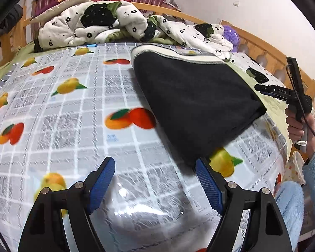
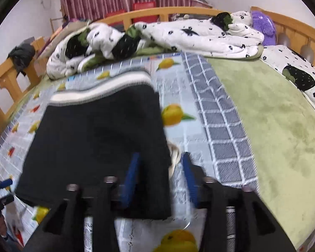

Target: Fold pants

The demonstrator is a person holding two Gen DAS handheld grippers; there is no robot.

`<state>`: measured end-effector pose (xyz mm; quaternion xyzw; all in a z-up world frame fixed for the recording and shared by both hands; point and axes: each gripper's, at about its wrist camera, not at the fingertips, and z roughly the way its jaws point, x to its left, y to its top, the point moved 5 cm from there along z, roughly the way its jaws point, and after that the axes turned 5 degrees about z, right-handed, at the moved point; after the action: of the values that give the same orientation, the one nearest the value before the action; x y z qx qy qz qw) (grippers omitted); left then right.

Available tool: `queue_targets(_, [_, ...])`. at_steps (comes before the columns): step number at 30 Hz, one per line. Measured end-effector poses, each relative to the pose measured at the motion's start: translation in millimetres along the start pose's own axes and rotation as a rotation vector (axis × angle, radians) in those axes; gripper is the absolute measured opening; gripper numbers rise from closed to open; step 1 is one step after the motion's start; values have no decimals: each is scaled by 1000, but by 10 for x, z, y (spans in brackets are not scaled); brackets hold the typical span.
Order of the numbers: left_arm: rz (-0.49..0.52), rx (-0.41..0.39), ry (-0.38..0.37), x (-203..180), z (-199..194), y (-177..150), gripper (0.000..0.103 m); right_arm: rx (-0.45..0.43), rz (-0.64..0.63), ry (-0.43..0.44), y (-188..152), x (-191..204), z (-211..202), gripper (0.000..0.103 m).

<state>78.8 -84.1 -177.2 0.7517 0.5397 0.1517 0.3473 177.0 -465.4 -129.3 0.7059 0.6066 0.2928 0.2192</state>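
Fruit-print plastic cloth (image 1: 77, 109) over a wooden-railed bed (image 2: 149, 13), crumpled floral quilt (image 1: 90, 25) heaped at the far side. Dark pants (image 1: 191, 96) folded into a compact block on the cloth, pale waistband away from the cameras. Left gripper (image 1: 155, 180) hanging wide open and empty just short of the block's near corner; right gripper (image 2: 160, 174) partly open over the right-hand edge, left finger above the fabric, nothing pinched. Judged risks — a finger snagging that loose edge on the way off and dragging the top layer askew, or the slick cloth letting the whole bundle slide.
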Motion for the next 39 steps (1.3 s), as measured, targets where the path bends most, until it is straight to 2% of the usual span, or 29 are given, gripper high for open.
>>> queue_targets(2, [-47,15,-32,58,124,195,78,-1,0,22,139,-4,0,54])
queue_targets(5, [-95,64,-112,63,421,446,76,23,-27,8,328,64,189,54])
queue_targets(8, [-113,80,-137,27,763,614,76,114,-23,15,351,43,550,57])
queue_targets(10, [-185,113,-207,36,1038,640,72,157,14,35,290,-21,723,62])
queue_targets(12, [-294,113,-288,84,1220,680,47,167,81,103,281,-97,780,62])
queue_targets(14, [-393,130,-298,153,1340,728,37,208,133,189,250,-125,829,55])
queue_targets(15, [-432,142,-298,183,1367,751,33,218,151,201,223,-118,841,55])
queue_targets(16, [-443,148,-298,207,1357,778,29,217,154,191,213,-102,831,54])
queue_targets(17, [-442,141,-301,229,1314,799,19,207,142,172,216,-64,791,52])
queue_targets(19, [-419,97,-332,300,1135,860,15,156,112,136,248,42,621,30])
queue_targets(20, [-384,86,-321,360,1010,881,15,142,121,149,260,109,531,26])
queue_targets(21, [-364,82,-308,417,923,880,15,145,135,175,253,179,471,20])
queue_targets(22, [-344,80,-288,509,804,860,14,148,147,203,239,256,422,18])
queue_targets(26, [-292,91,-214,1032,294,685,15,164,94,261,10,913,298,17])
queue_targets(29, [-239,112,-136,1452,-33,455,15,180,87,369,-266,1520,252,17])
queue_targets(31, [-205,130,-91,1659,-166,272,17,179,93,417,-452,1835,247,17])
queue_targets(32, [-192,147,-73,1717,-200,144,23,172,82,420,-539,1973,252,18])
queue_targets(33, [-188,165,-57,1768,-215,49,33,165,67,410,-609,2083,259,20])
queue_targets(35, [-190,180,-36,1816,-270,-177,36,180,29,318,-759,2234,331,27])
queue_targets(36, [-194,149,-37,1792,-359,-256,49,176,6,257,-800,2272,333,30])
queue_targets(38, [-182,86,-7,1740,-591,-366,64,137,-67,112,-811,2362,200,30])
queue_targets(39, [-168,63,-4,1690,-707,-437,67,118,-110,63,-821,2410,116,31])
